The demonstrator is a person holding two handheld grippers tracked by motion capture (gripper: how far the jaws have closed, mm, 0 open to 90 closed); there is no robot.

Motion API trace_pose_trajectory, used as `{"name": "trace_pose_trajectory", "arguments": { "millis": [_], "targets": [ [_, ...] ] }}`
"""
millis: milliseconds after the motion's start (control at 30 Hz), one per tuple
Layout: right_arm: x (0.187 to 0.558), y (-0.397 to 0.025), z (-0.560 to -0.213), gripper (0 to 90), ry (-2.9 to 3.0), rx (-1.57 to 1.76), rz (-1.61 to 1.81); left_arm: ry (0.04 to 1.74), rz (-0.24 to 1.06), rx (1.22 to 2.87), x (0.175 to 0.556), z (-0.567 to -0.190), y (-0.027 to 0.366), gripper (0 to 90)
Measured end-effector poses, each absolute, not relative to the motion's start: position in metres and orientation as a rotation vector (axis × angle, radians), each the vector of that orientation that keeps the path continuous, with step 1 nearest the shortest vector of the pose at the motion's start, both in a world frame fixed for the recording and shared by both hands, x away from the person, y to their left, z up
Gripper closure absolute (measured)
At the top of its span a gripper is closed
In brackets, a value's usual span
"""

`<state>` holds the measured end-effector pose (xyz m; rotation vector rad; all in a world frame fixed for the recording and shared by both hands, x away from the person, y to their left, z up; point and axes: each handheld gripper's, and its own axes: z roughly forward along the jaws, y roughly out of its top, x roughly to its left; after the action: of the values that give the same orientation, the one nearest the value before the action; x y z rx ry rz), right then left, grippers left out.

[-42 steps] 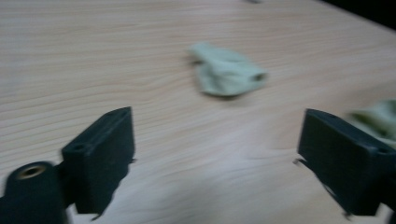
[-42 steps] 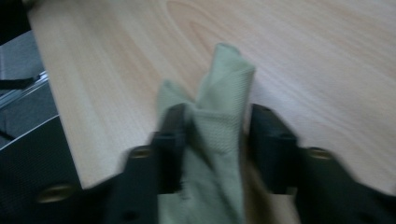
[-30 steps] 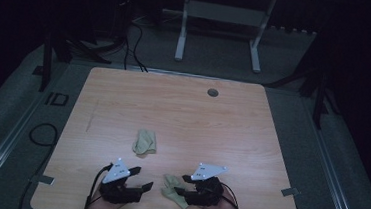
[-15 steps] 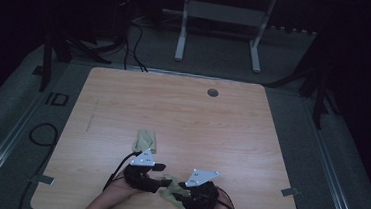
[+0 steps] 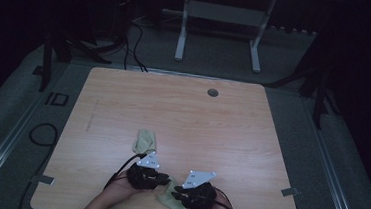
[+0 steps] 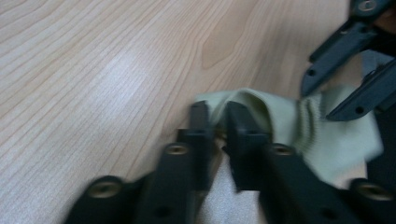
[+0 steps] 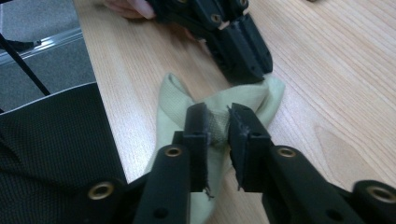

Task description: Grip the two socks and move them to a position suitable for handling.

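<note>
High view: pale wooden bench (image 5: 182,119) under dim light, with a small round grommet (image 5: 213,92) near the far edge. Two soft pale-green knitted socks here: a loose sock (image 5: 145,140) lying alone toward the left middle, and a near sock (image 5: 171,201) at the front edge, stretched between both tools. Left tongs (image 5: 166,180) on its left end, right tongs (image 5: 175,196) on its right, hands close together, grey plates on top.

Left gripper view: black jaws drawn narrow, pinching a raised fold of the near sock (image 6: 280,116) just above the wood. Other tool's dark jaw arms entering at upper right, clamped on the ribbed part of the same fabric. Picture slightly blurred.

Right gripper view: jaws nearly closed on a bunched ridge of the near sock (image 7: 187,105), fabric visibly squeezed between them. Left tongs (image 7: 254,74) opposite, gripping the far tip. Dark mesh chair (image 7: 51,154) below the bench edge at left.

Risks, as a judgement: both grips shallow, on thin folds only, so pulling apart too hard likely to slip one end free. Sock close to the front edge; a dropped end could slide off toward the chair. Tools very near each other, so jaw collision possible on any turn.
</note>
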<state>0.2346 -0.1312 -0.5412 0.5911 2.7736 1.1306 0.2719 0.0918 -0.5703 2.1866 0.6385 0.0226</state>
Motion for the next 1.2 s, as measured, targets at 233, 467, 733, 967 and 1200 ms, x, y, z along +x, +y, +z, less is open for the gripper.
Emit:
{"name": "trace_pose_trajectory", "arguments": {
  "millis": [233,467,733,967,1200],
  "targets": [
    [0.233,-0.135,-0.530,87.7,2.766,0.603,1.209,0.675,0.037,2.166,0.269,-0.572,0.095,90.0],
    [0.236,-0.157,-0.504,87.7,2.607,0.688,1.369,0.670,0.050,2.166,0.265,-0.564,0.104,90.0],
    [0.248,-0.193,-0.491,87.6,2.340,0.908,1.407,0.694,0.028,2.214,0.259,-0.559,0.112,90.0],
    [0.261,-0.215,-0.510,87.6,2.292,1.048,1.324,0.722,0.000,2.199,0.263,-0.559,0.110,90.0],
    [0.270,-0.231,-0.530,87.6,2.218,1.174,1.269,0.766,0.052,2.140,0.270,-0.558,0.106,89.2]
  ]
}}
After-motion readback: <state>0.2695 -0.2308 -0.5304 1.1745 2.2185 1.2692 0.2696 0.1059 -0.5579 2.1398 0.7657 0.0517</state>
